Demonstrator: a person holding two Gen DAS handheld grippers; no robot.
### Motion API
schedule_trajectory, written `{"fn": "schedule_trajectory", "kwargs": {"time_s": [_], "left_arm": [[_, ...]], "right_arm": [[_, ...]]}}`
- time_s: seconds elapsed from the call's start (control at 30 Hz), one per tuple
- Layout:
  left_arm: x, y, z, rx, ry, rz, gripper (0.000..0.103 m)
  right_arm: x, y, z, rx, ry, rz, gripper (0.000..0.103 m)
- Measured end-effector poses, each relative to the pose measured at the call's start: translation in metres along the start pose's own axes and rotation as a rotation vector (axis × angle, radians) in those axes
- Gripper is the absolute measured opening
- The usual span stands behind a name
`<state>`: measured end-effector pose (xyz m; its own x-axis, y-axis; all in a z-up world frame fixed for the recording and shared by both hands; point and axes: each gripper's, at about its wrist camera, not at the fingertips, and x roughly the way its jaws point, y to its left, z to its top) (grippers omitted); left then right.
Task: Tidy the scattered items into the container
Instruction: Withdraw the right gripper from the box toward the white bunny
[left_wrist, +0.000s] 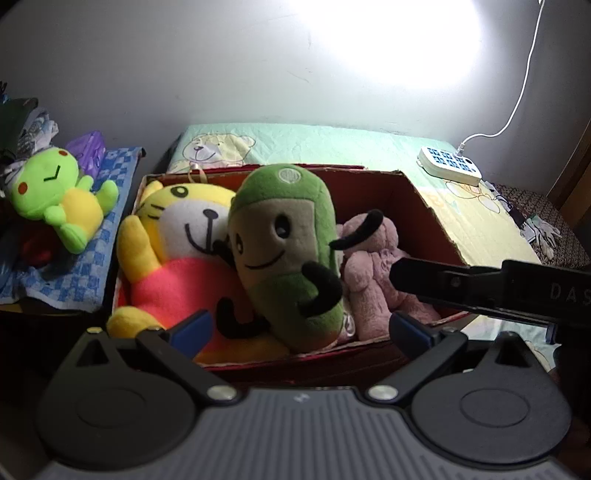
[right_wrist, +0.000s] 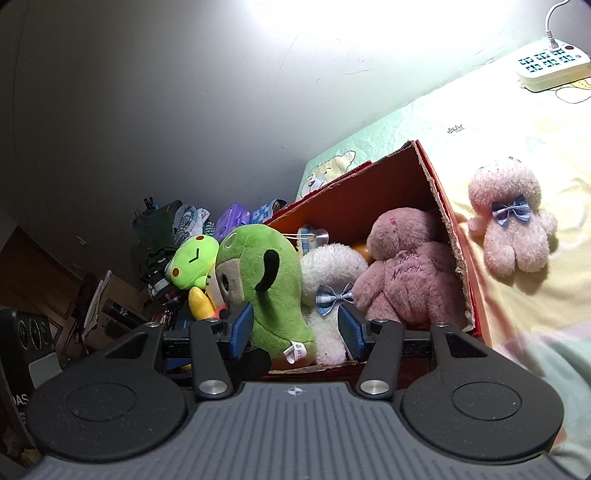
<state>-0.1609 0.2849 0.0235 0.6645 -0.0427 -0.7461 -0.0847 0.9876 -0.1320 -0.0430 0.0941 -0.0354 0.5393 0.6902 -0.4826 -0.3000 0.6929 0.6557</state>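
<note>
Left wrist view: the red cardboard box (left_wrist: 424, 206) already holds a yellow tiger toy (left_wrist: 184, 240), a green bean-shaped toy (left_wrist: 284, 258) and a dusty pink bear (left_wrist: 373, 273). A lime frog toy (left_wrist: 59, 192) lies outside the box at 9 o'clock, on a blue checked cloth (left_wrist: 92, 258); judged from this, it remains to be tidied. The left gripper (left_wrist: 299, 326) is spread wide at the near edge of the box and holds nothing; the bean-shaped toy stands between its pads without visible contact

Right wrist view: a white fluffy toy (right_wrist: 332, 266) with a blue bow also sits in the box. A pale pink fluffy toy (right_wrist: 513, 229) lies on the bed cover (right_wrist: 461, 110) at 3 o'clock, well outside the box wall, so it also remains. The right gripper (right_wrist: 295, 328) is partly open around the lower end of the bean-shaped toy; its left pad appears to touch the plush, the right pad stands apart, so no firm pinch is evident
</note>
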Motion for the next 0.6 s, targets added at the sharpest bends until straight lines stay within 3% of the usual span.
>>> {"fn": "schedule_trajectory", "kwargs": {"time_s": [0.6], "left_arm": [[-0.015,-0.050,-0.028,0.127,0.022,-0.076,0.102]], "right_arm": [[-0.056,-0.014,-0.036,0.046,-0.077,-0.067,0.055]]}}
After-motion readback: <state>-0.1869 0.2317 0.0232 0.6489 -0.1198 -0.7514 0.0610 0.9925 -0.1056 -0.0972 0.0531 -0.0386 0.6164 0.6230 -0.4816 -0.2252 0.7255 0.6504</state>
